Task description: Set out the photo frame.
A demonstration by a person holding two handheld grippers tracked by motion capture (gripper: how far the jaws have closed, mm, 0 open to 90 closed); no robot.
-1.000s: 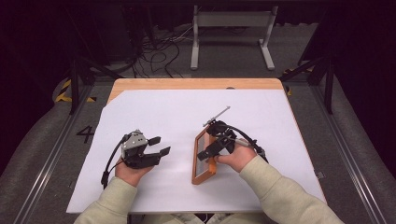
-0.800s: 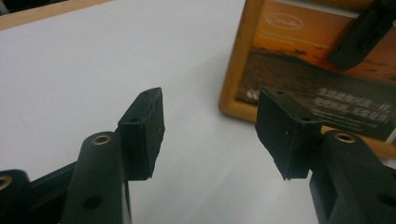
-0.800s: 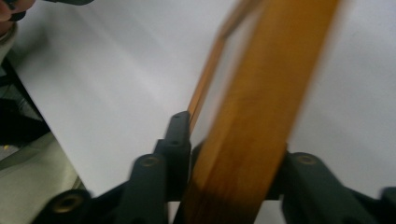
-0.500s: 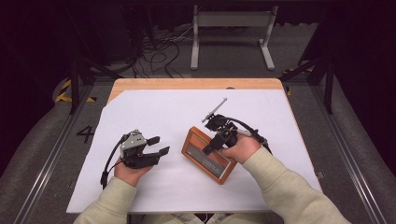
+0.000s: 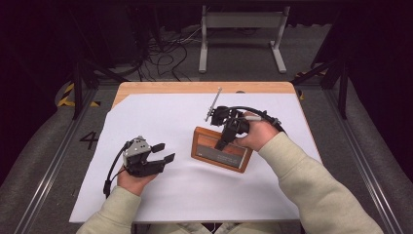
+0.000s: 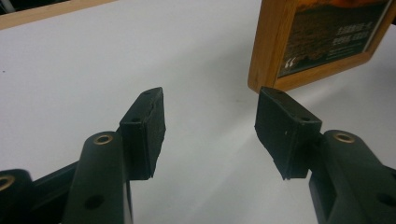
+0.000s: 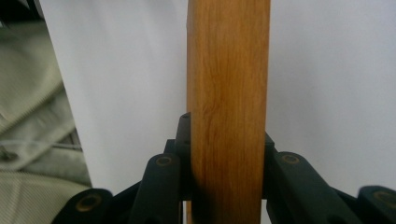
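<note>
Both forearms wear loose pale beige sleeves with ribbed cuffs. The left gripper (image 5: 162, 152) is black with a grey plate on top and a black cable looping from its back end. Its 2 jaws are matte black, with flat rectangular pads and brass-ringed screw holes. The right gripper (image 5: 223, 141) is black too, with a thick black cable arching over its body and a thin grey rod rising beyond that cable.

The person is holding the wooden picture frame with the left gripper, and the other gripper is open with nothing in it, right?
Not quite: it is the right gripper that clamps the wooden picture frame. The right gripper view shows its jaws pressed on the frame's edge. The open one with nothing in it is the left gripper, as the left gripper view shows.
</note>
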